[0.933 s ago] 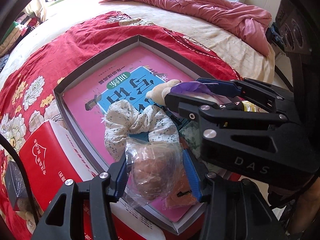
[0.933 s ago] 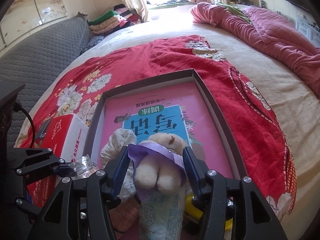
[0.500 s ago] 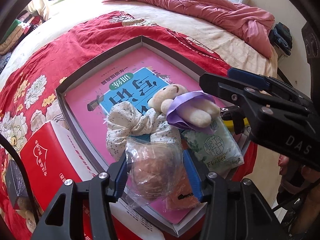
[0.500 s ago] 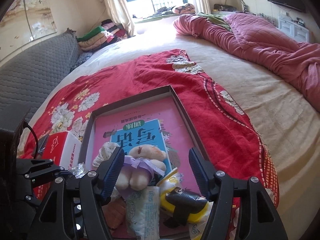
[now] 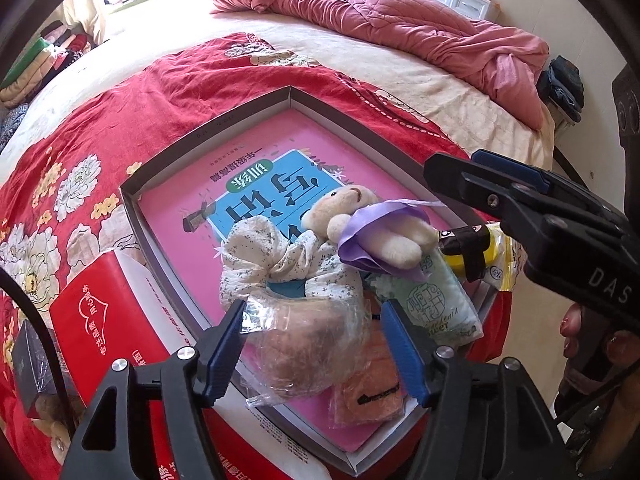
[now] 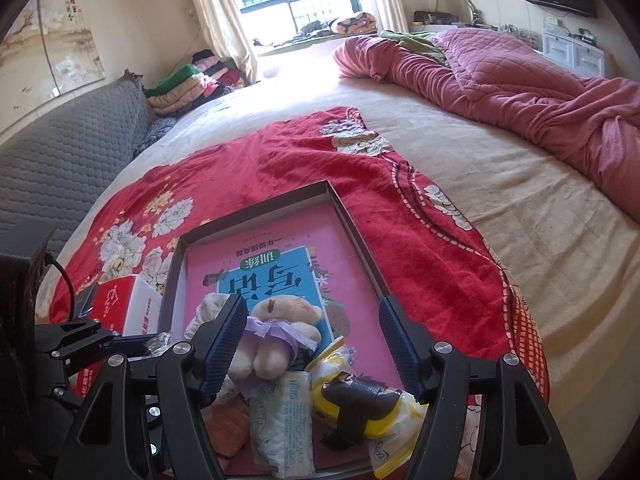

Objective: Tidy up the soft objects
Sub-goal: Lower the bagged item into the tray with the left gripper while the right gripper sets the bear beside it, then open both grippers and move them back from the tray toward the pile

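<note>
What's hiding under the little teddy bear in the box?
The teddy bear lies on a flowered cloth scrunchie and a pale green tissue pack, over a pink book lining the box. The book's cover beneath them is hidden.

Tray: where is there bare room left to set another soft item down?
The far half of the tray is free: bare pink book cover between the far rim and the teddy bear. The near end is crowded: bear, floral scrunchie, bagged item, tissue pack and yellow packet overlap there.
</note>
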Tool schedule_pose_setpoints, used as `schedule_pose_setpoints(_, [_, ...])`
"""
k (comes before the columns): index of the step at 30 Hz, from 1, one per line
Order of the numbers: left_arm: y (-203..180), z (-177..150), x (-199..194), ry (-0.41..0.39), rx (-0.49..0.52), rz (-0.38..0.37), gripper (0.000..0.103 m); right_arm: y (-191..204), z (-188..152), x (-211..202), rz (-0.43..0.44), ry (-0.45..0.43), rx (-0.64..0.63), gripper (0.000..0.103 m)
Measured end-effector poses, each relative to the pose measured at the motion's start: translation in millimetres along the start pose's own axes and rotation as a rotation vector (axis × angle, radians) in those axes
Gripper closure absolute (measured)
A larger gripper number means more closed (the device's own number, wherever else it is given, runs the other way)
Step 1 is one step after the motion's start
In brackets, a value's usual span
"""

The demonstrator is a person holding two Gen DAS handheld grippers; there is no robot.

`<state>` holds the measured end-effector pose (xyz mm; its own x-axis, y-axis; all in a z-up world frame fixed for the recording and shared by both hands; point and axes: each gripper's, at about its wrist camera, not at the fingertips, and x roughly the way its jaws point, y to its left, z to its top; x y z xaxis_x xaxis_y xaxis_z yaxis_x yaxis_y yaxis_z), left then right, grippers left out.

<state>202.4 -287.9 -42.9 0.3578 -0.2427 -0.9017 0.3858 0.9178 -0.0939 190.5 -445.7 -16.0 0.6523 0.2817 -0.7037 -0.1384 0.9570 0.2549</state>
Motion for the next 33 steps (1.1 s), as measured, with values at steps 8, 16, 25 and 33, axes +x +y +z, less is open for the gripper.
schedule_pose_setpoints(8, [5,-1,-7,-0.027,-0.02,-0.011,0.03,3,2,-11,0.009,-0.029,0.007,0.028])
schedule_pose_setpoints(16, [8,-3,-16,-0.055,-0.045,-0.039,0.024,3,2,-20,-0.031,-0.048,0.004,0.027])
schedule_pose_setpoints(25, [8,-3,-30,-0.096,-0.049,-0.032,0.014,4,3,-34,-0.063,-0.078,0.01,0.026])
schedule_pose_setpoints(33, [12,-4,-52,-0.148,-0.063,-0.025,0.014,12,1,-41,-0.074,-0.084,-0.005,0.026])
